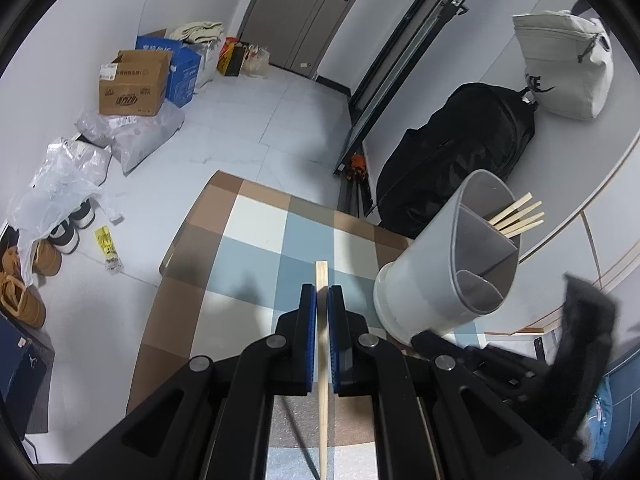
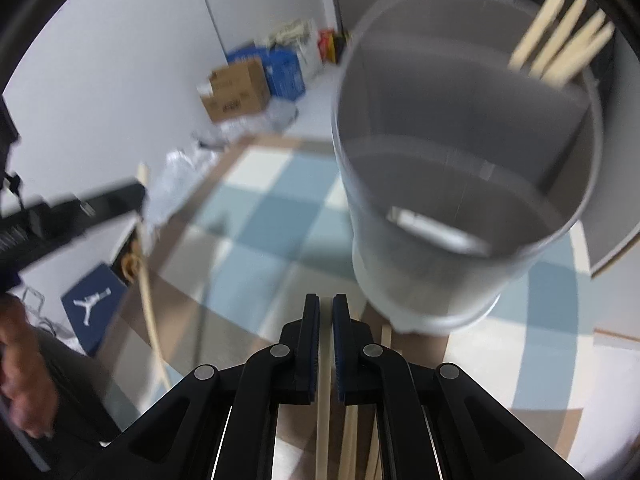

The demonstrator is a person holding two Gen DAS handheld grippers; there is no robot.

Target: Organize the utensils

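Note:
A grey divided utensil holder stands on the checked mat; several wooden chopsticks lean in its far compartment. My left gripper is shut on one chopstick, whose tip pokes out just past the pads, left of the holder. In the right wrist view the holder looms close, ahead and to the right, with its chopsticks at the back. My right gripper is shut on a chopstick that runs back between the pads. More chopsticks lie on the mat beneath it.
A black backpack and a white bag sit behind the table at right. Cardboard boxes, plastic bags and shoes lie on the floor at left. The mat's far edge is close ahead. A hand shows at lower left.

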